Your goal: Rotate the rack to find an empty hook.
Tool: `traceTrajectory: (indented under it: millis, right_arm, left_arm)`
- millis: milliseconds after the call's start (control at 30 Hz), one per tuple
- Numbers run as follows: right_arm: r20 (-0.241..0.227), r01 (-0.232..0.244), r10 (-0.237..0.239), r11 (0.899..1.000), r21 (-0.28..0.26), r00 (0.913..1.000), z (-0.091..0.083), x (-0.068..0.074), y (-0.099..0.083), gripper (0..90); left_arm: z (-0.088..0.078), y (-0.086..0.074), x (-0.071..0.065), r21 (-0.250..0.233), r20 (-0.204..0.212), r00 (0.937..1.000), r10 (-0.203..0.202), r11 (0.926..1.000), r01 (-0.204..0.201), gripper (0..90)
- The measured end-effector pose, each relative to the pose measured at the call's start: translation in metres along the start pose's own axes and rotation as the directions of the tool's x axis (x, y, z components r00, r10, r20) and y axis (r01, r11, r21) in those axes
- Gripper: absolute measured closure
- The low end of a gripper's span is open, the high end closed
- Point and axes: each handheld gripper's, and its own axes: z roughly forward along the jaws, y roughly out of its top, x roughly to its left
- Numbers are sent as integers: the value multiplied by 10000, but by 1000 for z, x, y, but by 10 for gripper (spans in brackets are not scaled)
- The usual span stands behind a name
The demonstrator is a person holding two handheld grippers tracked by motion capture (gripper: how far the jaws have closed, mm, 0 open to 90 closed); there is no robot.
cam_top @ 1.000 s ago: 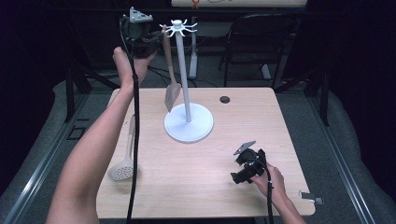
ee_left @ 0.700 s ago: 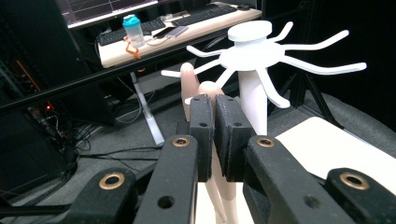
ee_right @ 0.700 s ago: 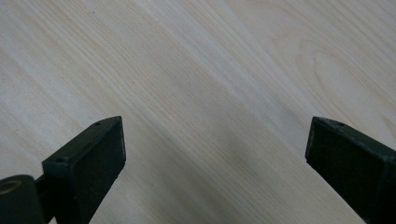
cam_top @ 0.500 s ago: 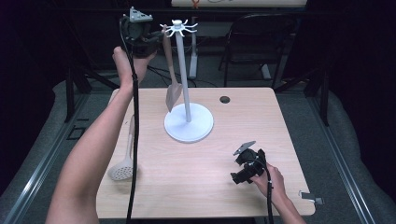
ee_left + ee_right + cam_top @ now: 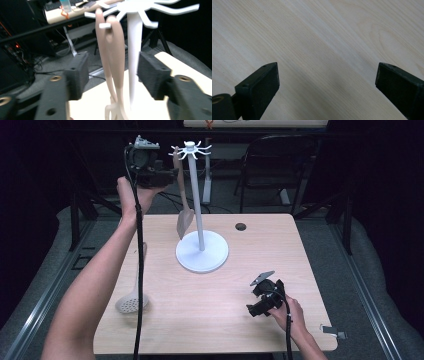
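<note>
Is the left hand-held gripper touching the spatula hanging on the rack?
Apart. In the left gripper view the left hand-held gripper has just been opening; a gap shows on each side of the spatula between its pads.

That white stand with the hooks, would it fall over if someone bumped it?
Probably not easily. The white stand has a wide round base sitting flat on the table, which should steady it. Its pole is tall and thin, though, so a hard push near the top might tip it. The hanging spatula would likely swing.
</note>
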Motion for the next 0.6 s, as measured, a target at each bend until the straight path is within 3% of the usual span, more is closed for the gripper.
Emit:
traceTrajectory:
  millis: [33, 267, 300, 600]
  right_arm:
    - [41, 154, -155, 9998, 134, 9999, -1, -1, 1, 47]
    - [-12, 32, -32, 9999, -106, 10000, -3, -3, 0, 30]
    - [-50, -130, 129, 9994, -328, 9999, -1, -2, -1, 30]
    - [24, 151, -151, 9997, -175, 9999, -3, -2, 0, 22]
  left_arm:
    - [0, -3, 0, 64, -6, 10000, 20, 10000, -20, 368]
    - [2, -26, 2, 624, -5, 9999, 151, 9979, -150, 179]
    - [2, -29, 2, 719, -40, 9998, 213, 9972, -210, 162]
    - [3, -64, 2, 1363, 6, 9994, 336, 9901, -334, 129]
